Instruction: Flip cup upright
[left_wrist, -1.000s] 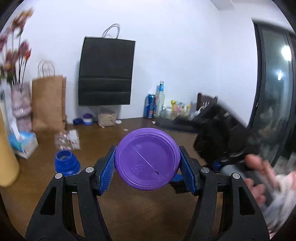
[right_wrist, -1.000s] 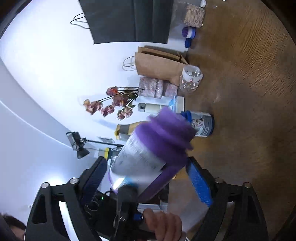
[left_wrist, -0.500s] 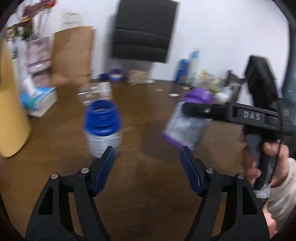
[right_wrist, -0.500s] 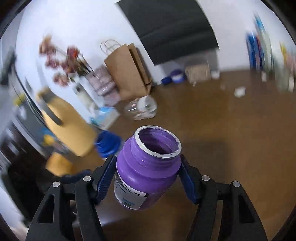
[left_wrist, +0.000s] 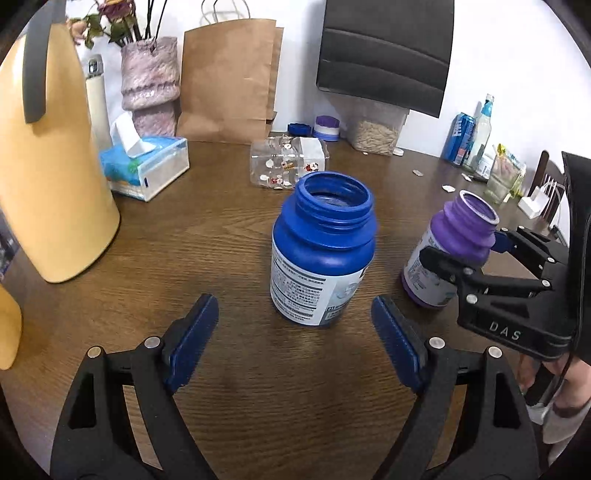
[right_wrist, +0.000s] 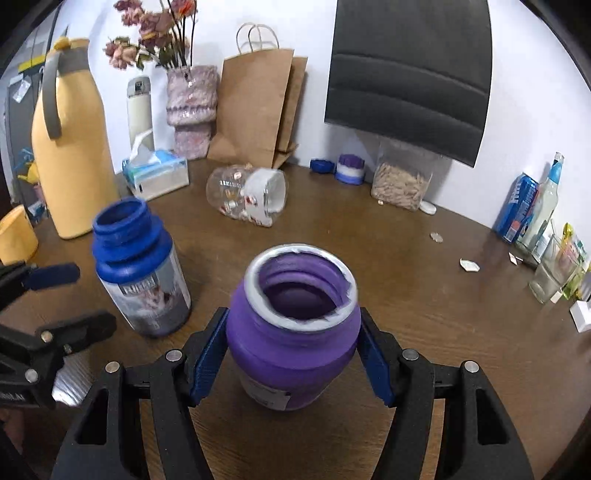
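The purple bottle (right_wrist: 291, 332) stands upright on the wooden table (right_wrist: 424, 295) with its open mouth facing up. My right gripper (right_wrist: 291, 356) is shut on its sides just below the neck. In the left wrist view the same purple bottle (left_wrist: 447, 254) is at the right, with the right gripper (left_wrist: 480, 273) across it. A blue bottle (left_wrist: 321, 251) stands upright and open in the middle. My left gripper (left_wrist: 291, 332) is open just in front of the blue bottle, touching nothing.
A clear jar (left_wrist: 288, 166) lies on its side behind the blue bottle. A yellow jug (left_wrist: 48, 166), a tissue box (left_wrist: 147, 166) and paper bags (left_wrist: 229, 77) line the left and back. Cans, glasses and bottles (right_wrist: 532, 214) stand at the far right.
The purple bottle passed from my left gripper to my right, was turned mouth up and set on the table. My left gripper opened and now faces the blue bottle.
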